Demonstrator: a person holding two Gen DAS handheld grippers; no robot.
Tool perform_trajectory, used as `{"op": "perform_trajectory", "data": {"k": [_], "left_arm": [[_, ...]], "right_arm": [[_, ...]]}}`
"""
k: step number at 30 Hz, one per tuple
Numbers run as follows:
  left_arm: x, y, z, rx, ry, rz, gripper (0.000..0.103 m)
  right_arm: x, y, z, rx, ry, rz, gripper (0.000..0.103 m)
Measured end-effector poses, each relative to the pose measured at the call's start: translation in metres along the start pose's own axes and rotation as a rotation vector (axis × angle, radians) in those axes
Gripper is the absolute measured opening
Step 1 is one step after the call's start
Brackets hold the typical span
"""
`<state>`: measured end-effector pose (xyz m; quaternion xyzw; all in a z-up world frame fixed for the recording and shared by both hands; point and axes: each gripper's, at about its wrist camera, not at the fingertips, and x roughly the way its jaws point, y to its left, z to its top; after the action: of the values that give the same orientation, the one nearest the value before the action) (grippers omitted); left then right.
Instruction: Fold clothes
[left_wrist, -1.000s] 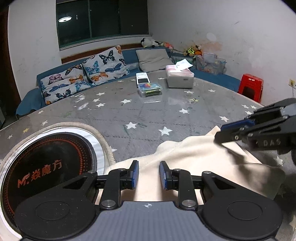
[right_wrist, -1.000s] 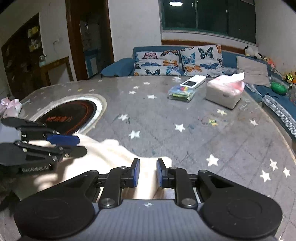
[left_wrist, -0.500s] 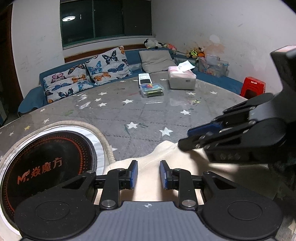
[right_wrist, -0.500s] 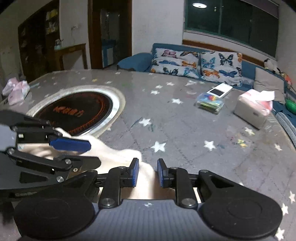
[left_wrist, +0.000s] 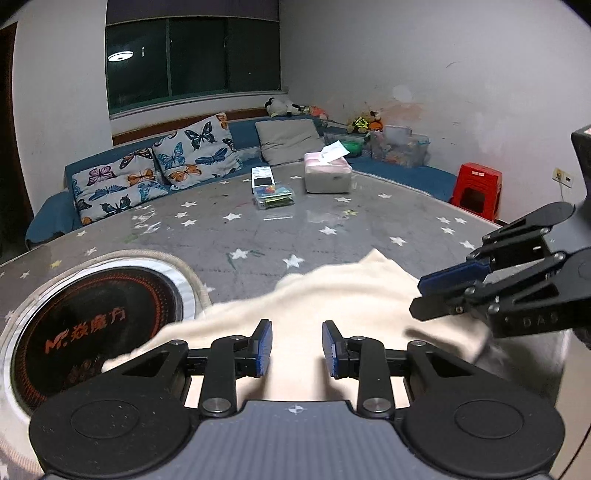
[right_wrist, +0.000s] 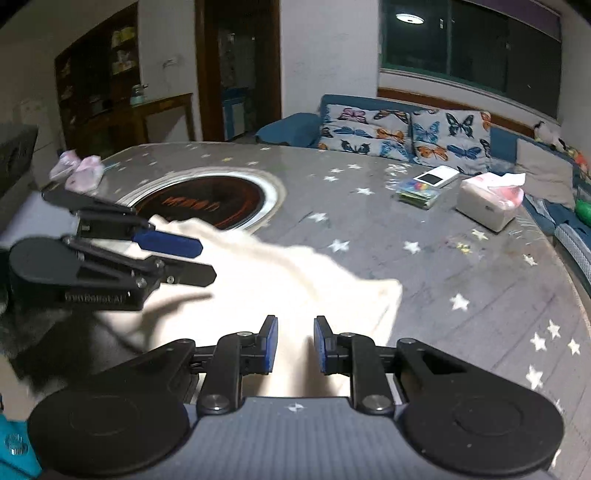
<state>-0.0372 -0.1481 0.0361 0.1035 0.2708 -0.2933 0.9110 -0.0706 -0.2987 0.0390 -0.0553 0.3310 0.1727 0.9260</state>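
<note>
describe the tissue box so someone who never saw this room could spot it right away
Start at the big round table with the grey star-patterned cover, and look to its far side, near the blue sofa. The tissue box sits there, just right of a small clear case with colourful things inside. It is the only pale block with a pink top and a white tissue sticking up.

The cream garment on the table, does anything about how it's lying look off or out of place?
Yes. One end of the cream garment drapes over the rim of the round black cooktop set into the table, instead of lying flat on the star-patterned surface. It also looks rumpled, not squared up, between the open left gripper and right gripper.
</note>
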Motion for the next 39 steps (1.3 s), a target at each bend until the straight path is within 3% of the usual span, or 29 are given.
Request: {"op": "perform_trajectory", "data": {"k": [10,24,31,39], "left_arm": [[-0.024,0.013,-0.038,-0.087,0.038,0.074,0.032],[-0.04,0.046,-0.047,-0.228,0.034,0.095,0.036],[-0.024,0.055,-0.026,-0.241,0.029,0.112,0.035],[0.01,0.067,-0.003,-0.273,0.059,0.114,0.032]], "right_arm": [[0.0,-0.004,-0.026,0.065,0.008,-0.002,0.015],[0.0,-0.007,-0.026,0.107,0.018,-0.005,0.015],[0.001,-0.007,-0.01,0.087,-0.01,-0.004,0.016],[0.033,-0.015,0.018,0.088,-0.025,0.0,0.016]]}}
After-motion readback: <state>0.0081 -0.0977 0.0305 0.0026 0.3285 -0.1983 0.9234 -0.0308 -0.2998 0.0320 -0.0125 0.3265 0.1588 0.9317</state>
